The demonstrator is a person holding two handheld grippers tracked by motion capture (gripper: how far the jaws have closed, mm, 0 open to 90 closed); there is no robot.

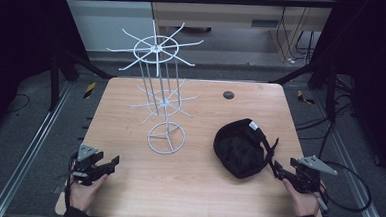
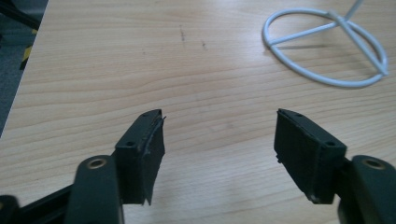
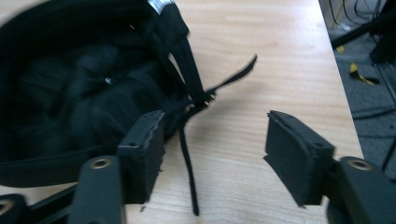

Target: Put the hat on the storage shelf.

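A black cap (image 1: 241, 148) lies upside down on the right half of the wooden table (image 1: 197, 189), its strap trailing toward the right. My right gripper (image 1: 279, 170) is open just beside the cap's rear. In the right gripper view the cap (image 3: 79, 88) is at upper left and its loose strap (image 3: 187, 158) runs down between the open gripper (image 3: 215, 154) jaws. A white wire rack (image 1: 161, 94) with two tiers of spokes stands mid-table. My left gripper (image 1: 109, 164) is open at the near left, over bare wood (image 2: 219, 140), with the rack's ring base (image 2: 327, 49) ahead.
A small dark round disc (image 1: 228, 95) sits in the tabletop at the back. Black frame bars and rails flank the table, and cables (image 1: 351, 197) lie on the floor at the right. Bare wood stretches between the two grippers.
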